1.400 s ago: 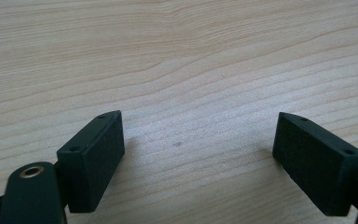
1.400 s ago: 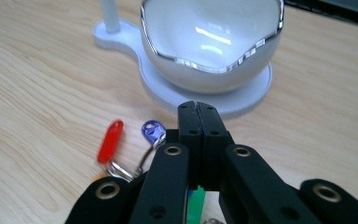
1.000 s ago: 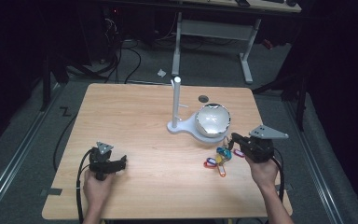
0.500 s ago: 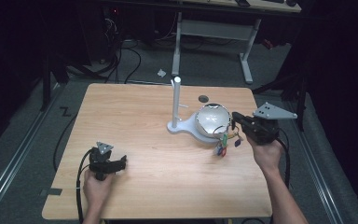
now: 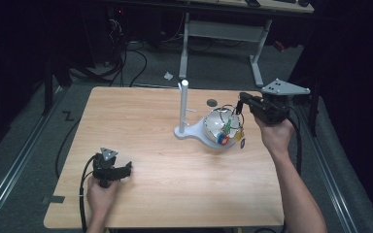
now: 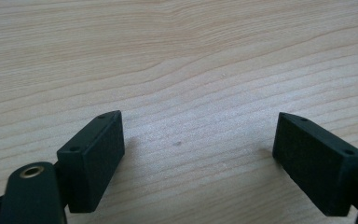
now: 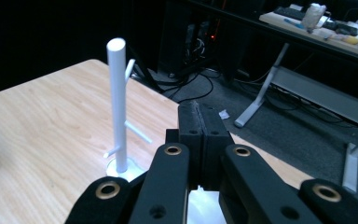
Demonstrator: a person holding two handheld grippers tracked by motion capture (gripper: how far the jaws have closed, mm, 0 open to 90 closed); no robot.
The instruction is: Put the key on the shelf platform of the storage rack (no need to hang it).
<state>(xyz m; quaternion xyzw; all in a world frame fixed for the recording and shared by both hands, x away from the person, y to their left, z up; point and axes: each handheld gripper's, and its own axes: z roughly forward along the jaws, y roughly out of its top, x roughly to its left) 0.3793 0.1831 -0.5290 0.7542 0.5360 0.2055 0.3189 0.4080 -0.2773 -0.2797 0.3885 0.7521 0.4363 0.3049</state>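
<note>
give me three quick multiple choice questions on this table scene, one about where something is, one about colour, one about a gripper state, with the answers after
1. Where does the bunch of coloured key tags hang?
A. above the white bowl-shaped dish, under the right gripper
B. flat on the wooden table by the left gripper
C. on a peg of the white upright peg stand

2. What colour is the peg stand?
A. black
B. white
C. red

3. How do the left gripper's jaws stand?
A. shut on the tags
B. shut, empty
C. open, empty

Answers: 1 A, the high view shows the tags dangling over the dish below the raised right gripper. 2 B, the post and pegs are white. 3 C, the left gripper view shows bare wood between wide-apart jaws.
</note>
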